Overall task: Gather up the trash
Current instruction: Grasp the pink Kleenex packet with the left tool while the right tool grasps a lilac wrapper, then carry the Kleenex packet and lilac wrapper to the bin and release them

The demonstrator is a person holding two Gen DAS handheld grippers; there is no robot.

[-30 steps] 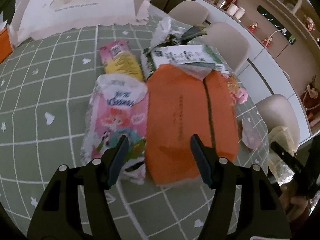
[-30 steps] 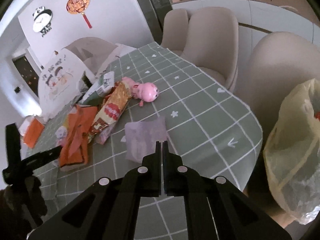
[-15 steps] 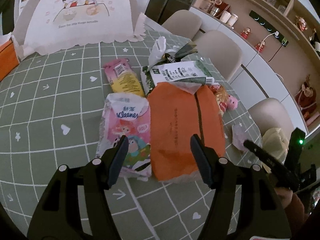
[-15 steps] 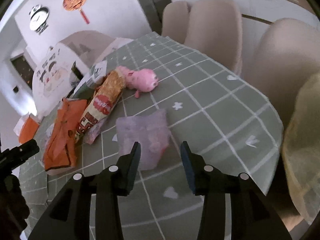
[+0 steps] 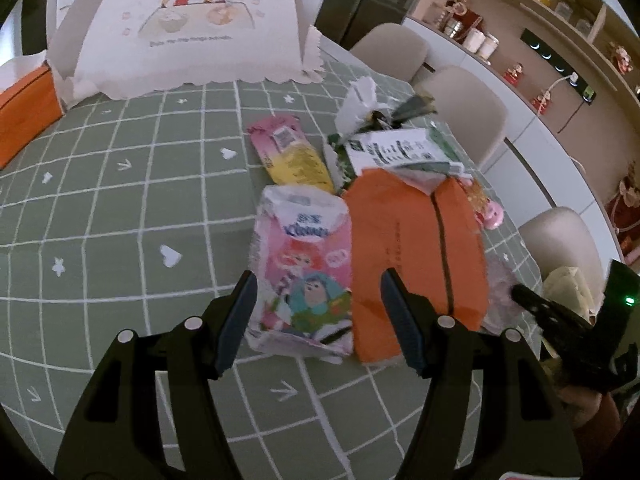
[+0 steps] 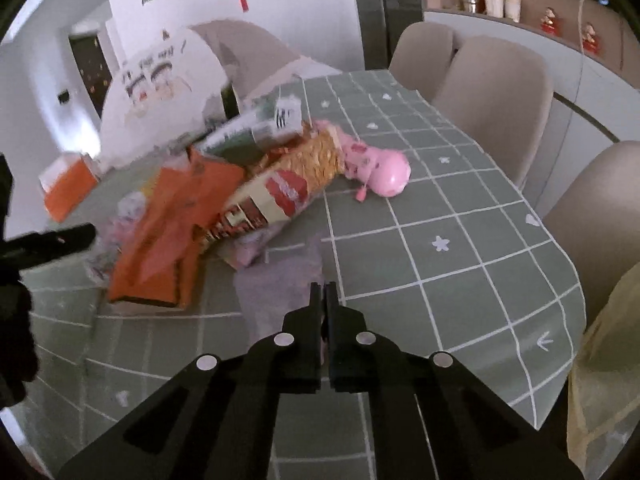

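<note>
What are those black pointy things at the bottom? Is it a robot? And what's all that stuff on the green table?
No robot: a person holds black tongs in each hand, and a small camera on each looks along its fingers. One picture comes from the left tongs, open above a pink tissue pack and an orange packet. The other comes from the right tongs, shut on a pale purple wrapper. A snack bag and a pink toy also lie on the green checked table.

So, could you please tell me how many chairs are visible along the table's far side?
3 in the right wrist view: the farthest chair, the middle chair beside it, and the nearest chair at the right edge. Others may sit outside the frame.
</note>
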